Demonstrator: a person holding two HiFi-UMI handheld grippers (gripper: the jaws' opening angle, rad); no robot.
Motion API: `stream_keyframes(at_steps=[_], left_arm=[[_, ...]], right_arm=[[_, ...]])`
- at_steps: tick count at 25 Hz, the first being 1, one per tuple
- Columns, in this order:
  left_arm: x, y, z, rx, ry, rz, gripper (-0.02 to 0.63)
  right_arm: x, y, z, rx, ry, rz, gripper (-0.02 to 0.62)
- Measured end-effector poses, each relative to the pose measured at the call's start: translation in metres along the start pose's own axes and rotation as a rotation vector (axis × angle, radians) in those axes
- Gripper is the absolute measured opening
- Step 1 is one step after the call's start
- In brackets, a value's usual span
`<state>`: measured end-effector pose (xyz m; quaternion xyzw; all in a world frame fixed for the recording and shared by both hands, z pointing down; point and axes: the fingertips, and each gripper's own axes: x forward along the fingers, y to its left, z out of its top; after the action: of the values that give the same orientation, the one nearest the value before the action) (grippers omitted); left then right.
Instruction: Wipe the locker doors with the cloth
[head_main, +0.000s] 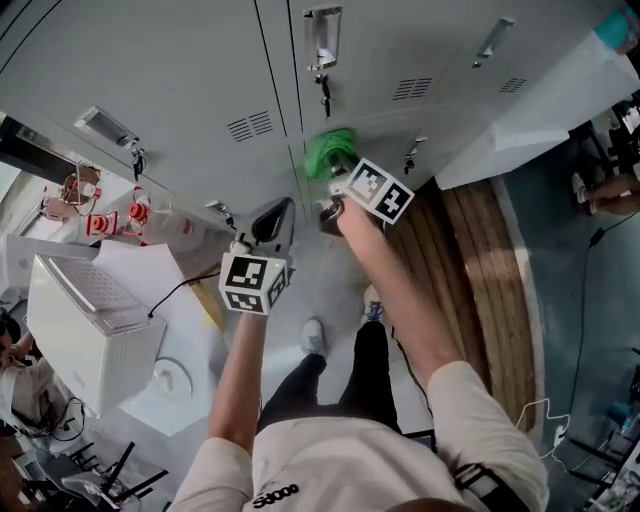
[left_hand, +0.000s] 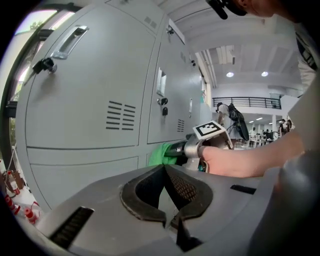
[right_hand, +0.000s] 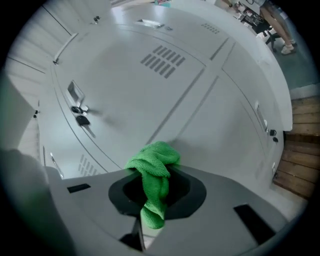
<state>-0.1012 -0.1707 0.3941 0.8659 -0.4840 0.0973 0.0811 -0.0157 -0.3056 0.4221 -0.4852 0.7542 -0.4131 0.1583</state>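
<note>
Wiping looks under way. Green cloth (right_hand: 152, 167) is bunched, terry-textured, pressed to or just off grey locker door (right_hand: 210, 110), near seam between doors. No streaks or damp trace visible, so share done unclear; doors at 12 o'clock probably remain. Right gripper (right_hand: 156, 192) clamped on green cloth, tail hanging at 6 o'clock. Left gripper (left_hand: 163, 172) closed on nothing, at 7 o'clock of green cloth in head view.

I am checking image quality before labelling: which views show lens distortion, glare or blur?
Head view: even light, sharp, locker doors bowed mildly. Left gripper view: strong fisheye, black corners, glare at upper left, bright ceiling lamps behind. Right gripper view: fisheye curves the door seams; green cloth sharp, left edge a soft grey blur.
</note>
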Motion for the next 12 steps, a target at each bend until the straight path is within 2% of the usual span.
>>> stream_keyframes(at_steps=[2,6,10,12], left_arm=[[-0.008,-0.002,0.024,0.026,-0.016,-0.010,0.014],[-0.033,0.002,0.073,0.055,-0.044,-0.009,0.014],[-0.059,-0.003,0.127,0.062,-0.110,-0.046,0.014],[-0.073,-0.009,0.144,0.103,-0.114,-0.068,0.014]], right_arm=[[-0.019,0.033,0.024,-0.067,-0.011,0.034,0.035],[-0.066,0.089,0.047,-0.363,0.009,0.059,0.035],[-0.117,0.143,0.063,-0.569,0.003,0.092,0.035],[-0.143,0.167,0.067,-0.686,-0.001,0.101,0.035]])
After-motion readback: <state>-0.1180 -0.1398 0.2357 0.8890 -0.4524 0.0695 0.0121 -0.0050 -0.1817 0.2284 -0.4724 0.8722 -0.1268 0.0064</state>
